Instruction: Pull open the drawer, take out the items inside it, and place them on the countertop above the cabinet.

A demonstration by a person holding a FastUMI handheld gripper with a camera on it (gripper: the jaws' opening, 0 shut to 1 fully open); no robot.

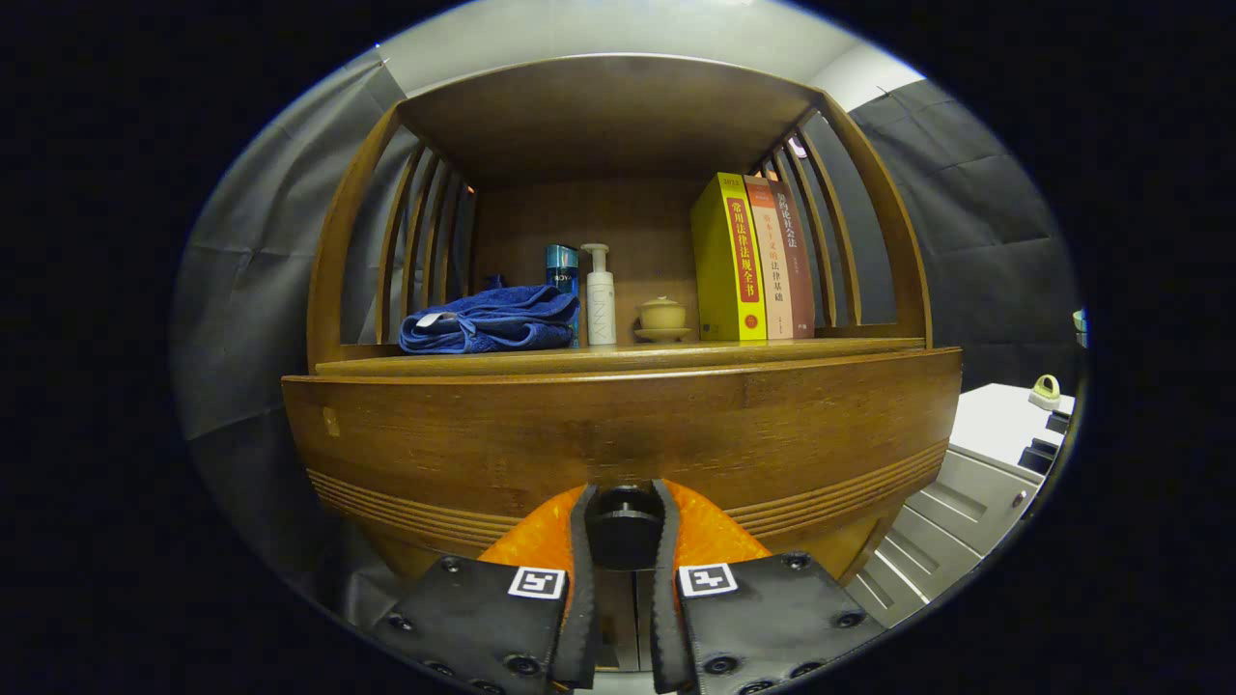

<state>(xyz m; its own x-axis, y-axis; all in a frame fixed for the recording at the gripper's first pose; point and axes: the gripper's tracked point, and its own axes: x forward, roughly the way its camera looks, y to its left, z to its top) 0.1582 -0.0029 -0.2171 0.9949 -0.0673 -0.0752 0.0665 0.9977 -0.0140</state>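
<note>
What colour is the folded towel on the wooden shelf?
Dark blue. The folded cloth towel shows best in the gripper view, lying left of the bottles, beyond the claw closed around the round drawer knob.

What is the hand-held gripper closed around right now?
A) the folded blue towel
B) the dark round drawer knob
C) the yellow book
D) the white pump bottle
B: the hand-held gripper has both fingers pressed on either side of the dark round drawer knob at the front of the wooden drawer, while the towel, yellow book and pump bottle sit beyond on the countertop.
</note>
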